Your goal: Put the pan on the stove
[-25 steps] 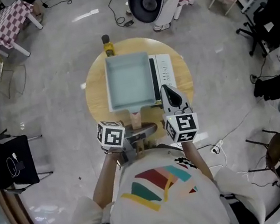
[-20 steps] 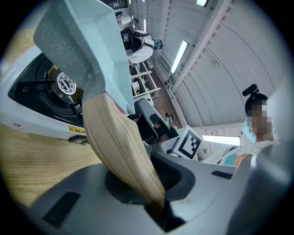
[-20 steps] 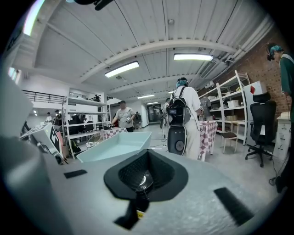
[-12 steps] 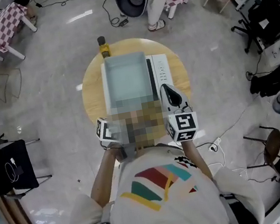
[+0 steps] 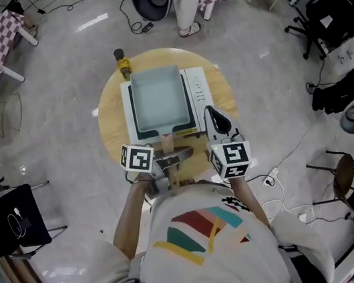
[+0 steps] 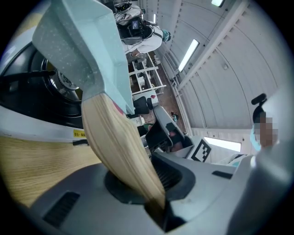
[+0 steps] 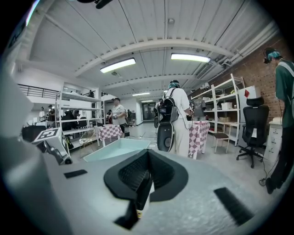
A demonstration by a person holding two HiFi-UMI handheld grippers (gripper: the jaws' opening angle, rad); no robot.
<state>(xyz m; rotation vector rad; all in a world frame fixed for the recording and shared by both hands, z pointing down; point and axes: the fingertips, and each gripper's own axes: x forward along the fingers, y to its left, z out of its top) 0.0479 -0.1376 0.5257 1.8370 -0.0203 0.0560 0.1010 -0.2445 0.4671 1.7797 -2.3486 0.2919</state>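
Nearest to me, my left gripper (image 6: 156,202) has its jaws clamped on the tip of the wooden handle (image 6: 117,142); the pale, light-grained wood runs straight down into the slot between them. My right gripper (image 7: 142,183) has its jaws pressed together with nothing between them. It hangs over the near right part of the table, apart from the handle, with its tips pointing away from me and just beside the stove's near right corner.

Past the handle comes the pan (image 5: 158,100) itself: rectangular, pale blue-green, with straight raised walls, a finely speckled inside and a sloped neck where the handle joins. It lies over the black cooking surface of the white stove (image 5: 201,96), covering most of it, with the control strip left bare along its right side. I cannot tell whether its base sits flat on the glass. The stove stands on a round wooden table (image 5: 108,119). At the table's far left edge a small bottle (image 5: 122,63) with a dark cap stands upright, just beyond the pan's far corner.
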